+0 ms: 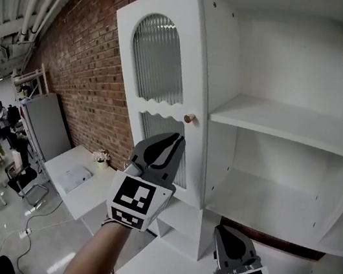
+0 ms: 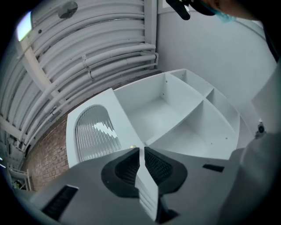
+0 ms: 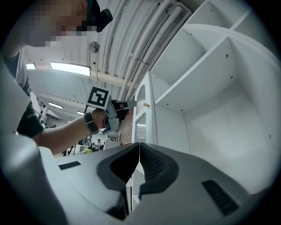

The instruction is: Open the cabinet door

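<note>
The white cabinet [image 1: 293, 118] stands with its arched ribbed-glass door [image 1: 192, 58] swung wide to the left, baring empty shelves. A small brass knob [image 1: 189, 118] sits on the door's edge. My left gripper [image 1: 176, 139] is raised just below that knob, apart from it; its jaws stand open by a narrow slit with nothing between them. In the left gripper view the knob [image 2: 131, 146] shows just past the left gripper [image 2: 141, 149]. My right gripper [image 1: 224, 229] hangs lower, before the bottom shelf, shut and empty. In the right gripper view the right gripper [image 3: 139, 144] faces the door's edge.
A brick wall [image 1: 88, 53] runs behind the door. Below it stand a white table [image 1: 78, 182] and a grey locker [image 1: 45, 124]. People sit at the far left. White pipes [image 2: 88, 52] cross the ceiling.
</note>
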Demonstrator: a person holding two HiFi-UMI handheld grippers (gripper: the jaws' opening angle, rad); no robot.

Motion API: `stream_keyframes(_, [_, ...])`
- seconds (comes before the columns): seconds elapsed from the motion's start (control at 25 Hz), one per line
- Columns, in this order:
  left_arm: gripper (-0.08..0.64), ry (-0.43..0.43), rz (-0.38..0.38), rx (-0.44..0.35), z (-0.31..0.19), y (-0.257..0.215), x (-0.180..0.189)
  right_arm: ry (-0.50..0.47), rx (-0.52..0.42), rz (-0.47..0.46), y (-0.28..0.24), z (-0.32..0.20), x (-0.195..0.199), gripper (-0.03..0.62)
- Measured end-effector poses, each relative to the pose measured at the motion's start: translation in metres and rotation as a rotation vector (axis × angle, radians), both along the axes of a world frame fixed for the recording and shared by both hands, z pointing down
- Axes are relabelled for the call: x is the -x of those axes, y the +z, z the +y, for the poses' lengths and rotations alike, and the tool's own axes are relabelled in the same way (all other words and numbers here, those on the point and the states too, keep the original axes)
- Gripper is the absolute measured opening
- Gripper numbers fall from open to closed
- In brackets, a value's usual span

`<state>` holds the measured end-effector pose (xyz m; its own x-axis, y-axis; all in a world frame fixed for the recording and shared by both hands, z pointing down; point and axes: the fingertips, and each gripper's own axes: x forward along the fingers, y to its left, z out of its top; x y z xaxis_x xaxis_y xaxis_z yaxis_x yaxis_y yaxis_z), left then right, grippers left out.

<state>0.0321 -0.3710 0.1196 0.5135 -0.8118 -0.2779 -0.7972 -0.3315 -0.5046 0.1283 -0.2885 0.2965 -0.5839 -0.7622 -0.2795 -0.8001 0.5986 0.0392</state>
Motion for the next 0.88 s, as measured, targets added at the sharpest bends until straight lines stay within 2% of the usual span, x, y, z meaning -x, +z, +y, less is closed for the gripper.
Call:
stream_keyframes(0.12, [0.068, -0.031, -0.040, -0.022, -0.010, -0.011, -0.002, 0.010, -0.015, -0.009, -0.006, 0.001, -0.003, 0.005])
stream_keyframes(0.4, [0.115, -0.080, -0.113, -0.036, -0.031, -0.021, -0.004, 0.008, -0.027, -0.009, -0.010, -0.003, -0.006, 0.005])
stream_keyframes(0.64, [0.126, -0.113, -0.194, -0.032, -0.045, -0.020, -0.010, 0.001, -0.021, -0.023, -0.005, -0.005, -0.008, 0.005])
stream_keyframes(0.88, [0.112, -0.133, -0.216, -0.043, -0.053, -0.021, -0.018, 0.003, -0.013, -0.032, -0.002, -0.009, -0.015, 0.005])
